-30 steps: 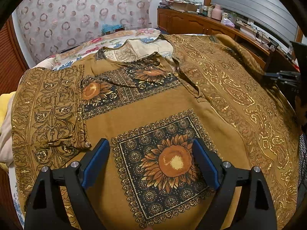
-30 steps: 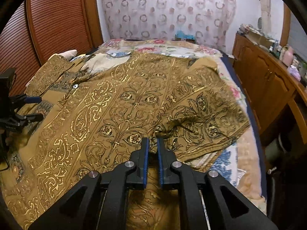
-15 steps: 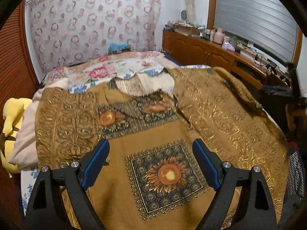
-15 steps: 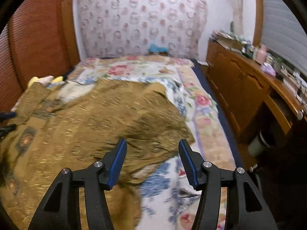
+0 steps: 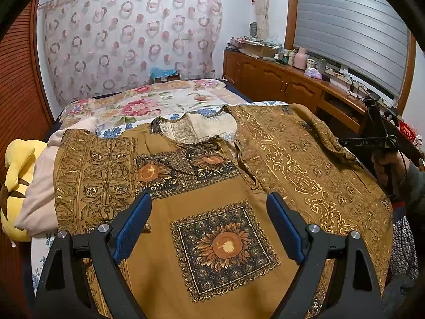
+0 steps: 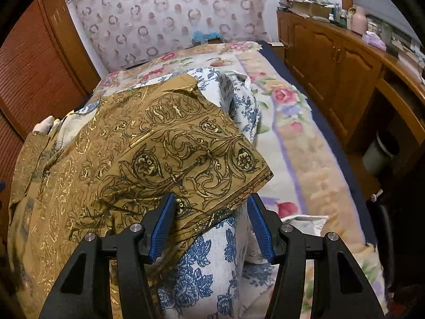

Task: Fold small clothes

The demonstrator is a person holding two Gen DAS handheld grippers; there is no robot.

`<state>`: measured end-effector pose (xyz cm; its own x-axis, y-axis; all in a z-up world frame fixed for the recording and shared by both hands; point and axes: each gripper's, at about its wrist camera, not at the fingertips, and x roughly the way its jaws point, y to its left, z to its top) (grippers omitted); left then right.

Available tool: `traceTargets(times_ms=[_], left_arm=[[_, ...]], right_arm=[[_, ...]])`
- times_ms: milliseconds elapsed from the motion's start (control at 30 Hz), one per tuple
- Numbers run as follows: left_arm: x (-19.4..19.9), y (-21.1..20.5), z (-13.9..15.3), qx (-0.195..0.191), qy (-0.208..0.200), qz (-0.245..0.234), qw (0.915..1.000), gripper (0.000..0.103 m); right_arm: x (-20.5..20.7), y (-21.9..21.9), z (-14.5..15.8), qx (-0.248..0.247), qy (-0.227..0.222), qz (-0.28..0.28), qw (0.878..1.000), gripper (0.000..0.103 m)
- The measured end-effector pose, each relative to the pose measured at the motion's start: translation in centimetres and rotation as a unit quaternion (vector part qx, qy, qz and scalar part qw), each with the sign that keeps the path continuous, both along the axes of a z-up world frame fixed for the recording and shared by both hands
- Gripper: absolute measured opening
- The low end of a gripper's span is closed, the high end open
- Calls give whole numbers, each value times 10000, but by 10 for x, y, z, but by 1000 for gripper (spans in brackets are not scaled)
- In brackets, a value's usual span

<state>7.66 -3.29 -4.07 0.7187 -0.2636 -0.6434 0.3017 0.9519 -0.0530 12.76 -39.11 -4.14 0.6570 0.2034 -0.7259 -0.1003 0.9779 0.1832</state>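
1. Two tongs in view, neither pinching anything.
2. Left tongs [image 5: 208, 228] spread wide, hovering above the mustard tunic [image 5: 186, 194]; nothing between the blue pads [image 5: 131, 228].
3. Right tongs [image 6: 212, 226] partly spread; jaws have just been closing slightly after opening up. Folded sleeve edge [image 6: 212, 159] of the tunic lies between and just past the tips, pads not pressing on it.
4. Tunic lies flat on the bed [image 5: 148, 103], neckline [image 5: 196, 130] toward the far end, sunflower square [image 5: 224, 247] on the front facing up.
5. Right-hand part of the tunic is folded over the body, gold-scroll print [image 5: 300, 170] on top. Left sleeve [image 5: 93, 175] lies spread out.
6. Floral bedspread [image 6: 287, 101] and a blue-and-white cloth [image 6: 202, 273] under the tunic edge.
7. Yellow plush [image 5: 16, 180] and a pale pillow [image 5: 39, 186] at the bed's left edge.
8. Wooden cabinet [image 6: 337, 63] along the right wall, ringed curtain [image 5: 127, 42] behind the bed.
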Motion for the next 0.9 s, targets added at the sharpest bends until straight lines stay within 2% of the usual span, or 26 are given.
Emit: traceTargets(times_ms=[33,67,167,200,267,500,633,767,800,900], left_arm=[[-1,0,0,4,-6,8,10000,89],[-1,0,0,4,-11,11,10000,89],[-3,2,-1,-8,1,23,10000,89],[-3,2,-1,-8,-3,29,10000,89],[-4,2,-2,10,-9,42,10000,89],[-1,8,-4,-41,10,121,9999,89],[-2,8,-5,-48,16,132,9999,89],[-2,8,-5,-15,17,148,9999,89],[-3,8,-5,-21,16,149,9999,89],[-3,12,-5,-30,6,172,9998,89]], right_arm=[[1,-2,1,11,-32,57,10000,46],[-1,1,2,-30,-81,139,9999,42],[-7,7,5,-564,-265,132,9980,24],[-9,10,5,-758,-318,131,9965,13],[-13,15,9,-952,-430,156,9944,8],[-30,36,39,-842,-955,371,9912,7],[-41,73,62,-760,-1269,834,9855,7],[-59,119,79,-724,-1588,1449,9739,7],[-61,128,81,-751,-1637,1525,9717,11],[-67,136,81,-898,-1758,1544,9681,34]])
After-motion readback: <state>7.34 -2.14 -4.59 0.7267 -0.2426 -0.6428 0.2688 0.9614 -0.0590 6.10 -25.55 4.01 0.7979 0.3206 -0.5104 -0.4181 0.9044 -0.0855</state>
